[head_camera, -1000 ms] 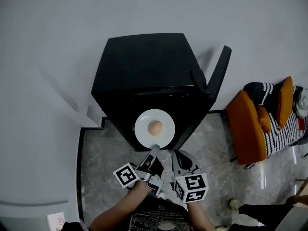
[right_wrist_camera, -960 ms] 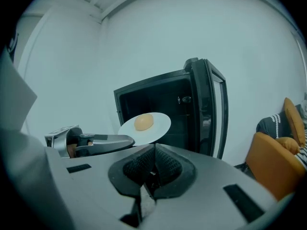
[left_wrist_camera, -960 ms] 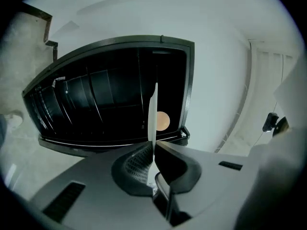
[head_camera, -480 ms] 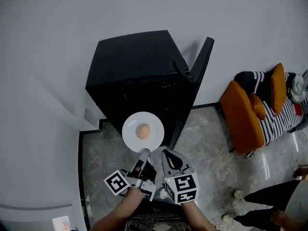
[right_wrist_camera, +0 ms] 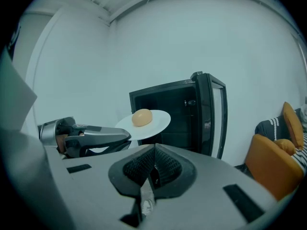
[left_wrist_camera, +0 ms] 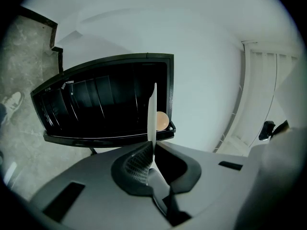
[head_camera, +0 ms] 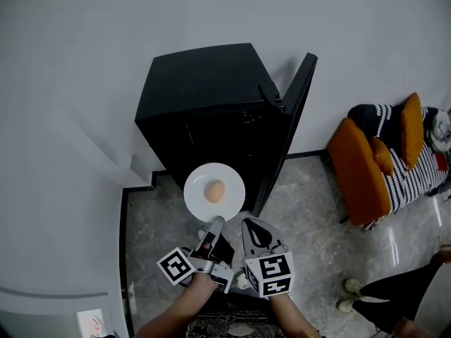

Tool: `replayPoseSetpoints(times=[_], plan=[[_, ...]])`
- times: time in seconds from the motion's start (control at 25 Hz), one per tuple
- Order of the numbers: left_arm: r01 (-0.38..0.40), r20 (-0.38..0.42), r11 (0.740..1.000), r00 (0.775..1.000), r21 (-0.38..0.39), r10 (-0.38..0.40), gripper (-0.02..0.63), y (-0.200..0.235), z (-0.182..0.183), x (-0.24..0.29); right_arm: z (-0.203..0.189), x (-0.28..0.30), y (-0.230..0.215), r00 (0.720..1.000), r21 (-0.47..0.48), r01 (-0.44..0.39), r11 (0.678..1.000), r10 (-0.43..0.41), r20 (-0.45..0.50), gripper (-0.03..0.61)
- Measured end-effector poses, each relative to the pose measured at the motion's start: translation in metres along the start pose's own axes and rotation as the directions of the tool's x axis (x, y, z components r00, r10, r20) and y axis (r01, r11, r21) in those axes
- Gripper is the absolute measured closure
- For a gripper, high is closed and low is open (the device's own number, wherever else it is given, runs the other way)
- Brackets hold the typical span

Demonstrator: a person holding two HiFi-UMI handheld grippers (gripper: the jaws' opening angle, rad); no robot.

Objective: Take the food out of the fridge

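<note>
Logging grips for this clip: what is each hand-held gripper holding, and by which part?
Left hand-held gripper pinches the round white plate by its near rim; right hand-held gripper holds nothing.

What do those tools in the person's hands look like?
The left gripper and right gripper are grey-and-black hand tools, each tapering to two jaws lined with dark textured pads. Each carries a white cube printed with black square markers: left cube, right cube. No cables show. The forearms are bare; the person wears a dark patterned shirt.
</note>
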State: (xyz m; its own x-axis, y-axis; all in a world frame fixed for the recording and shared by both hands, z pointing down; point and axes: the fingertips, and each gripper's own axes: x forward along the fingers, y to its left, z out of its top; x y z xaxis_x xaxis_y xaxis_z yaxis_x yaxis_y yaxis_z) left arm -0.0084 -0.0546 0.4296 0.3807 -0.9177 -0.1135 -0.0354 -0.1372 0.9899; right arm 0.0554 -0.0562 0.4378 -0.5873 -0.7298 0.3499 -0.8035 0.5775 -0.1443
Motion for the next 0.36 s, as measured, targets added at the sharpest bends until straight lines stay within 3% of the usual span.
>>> replayPoseSetpoints(times=[0.36], plan=[[0.001,0.01,1.0,1.0,-0.012,0.0,0.592,-0.002,-0.0012,-0.0079,0.0004,-0.0052,0.0053,1.0,-0.007,-0.003,1.0,0.003,0.011,0.557]])
